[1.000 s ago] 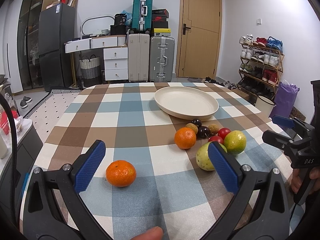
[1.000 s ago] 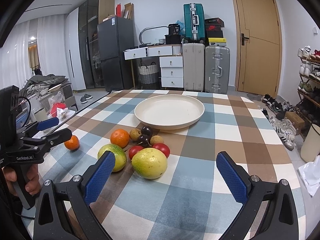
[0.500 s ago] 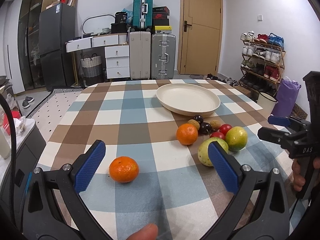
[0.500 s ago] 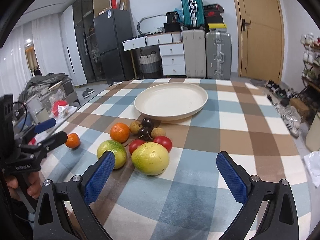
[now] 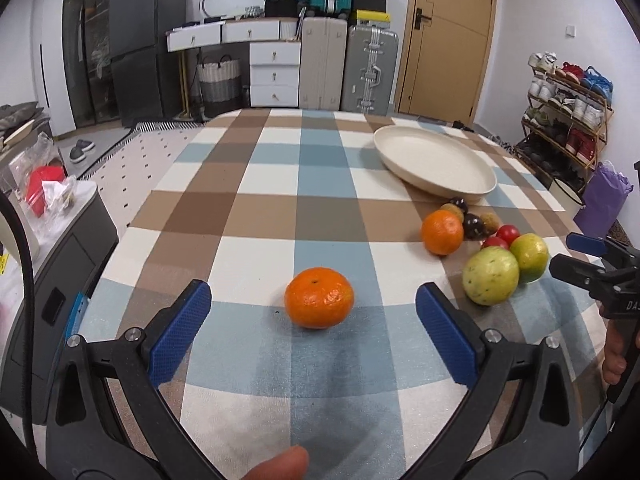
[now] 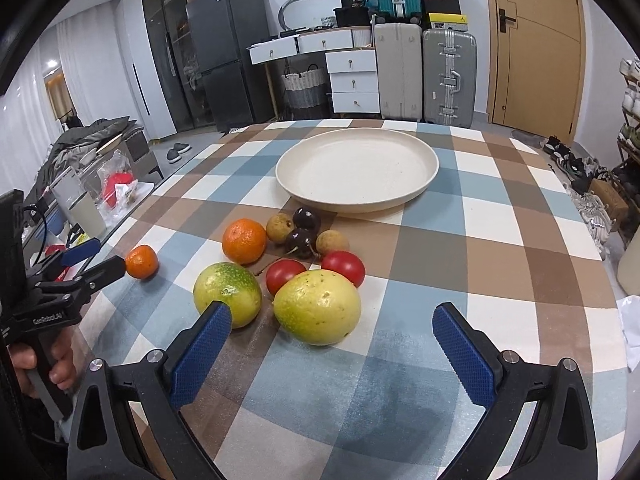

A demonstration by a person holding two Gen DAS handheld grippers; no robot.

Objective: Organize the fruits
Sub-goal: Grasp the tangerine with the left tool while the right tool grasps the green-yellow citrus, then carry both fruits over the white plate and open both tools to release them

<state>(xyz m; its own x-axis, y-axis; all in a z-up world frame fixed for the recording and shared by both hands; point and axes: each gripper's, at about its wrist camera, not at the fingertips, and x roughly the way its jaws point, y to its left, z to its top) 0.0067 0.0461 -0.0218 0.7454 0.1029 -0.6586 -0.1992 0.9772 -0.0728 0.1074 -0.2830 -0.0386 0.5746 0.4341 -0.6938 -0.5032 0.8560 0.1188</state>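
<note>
Left hand-held gripper (image 5: 313, 320) spread wide, a mandarin (image 5: 319, 297) centred between its fingers on the counter (image 5: 260, 208). Right hand-held gripper (image 6: 332, 338) also spread, empty, a yellow fruit (image 6: 317, 306) just ahead; plate (image 6: 357, 168) mid-frame, upper centre

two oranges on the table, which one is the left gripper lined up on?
The lone orange, sitting apart from the pile and centred ahead of the open left gripper. The other orange sits against the fruit cluster near the plate.

Bare cloth surrounds the lone mandarin (image 5: 319, 297); the fruit cluster (image 6: 296, 264) crowds the plate (image 6: 356, 204).
</note>
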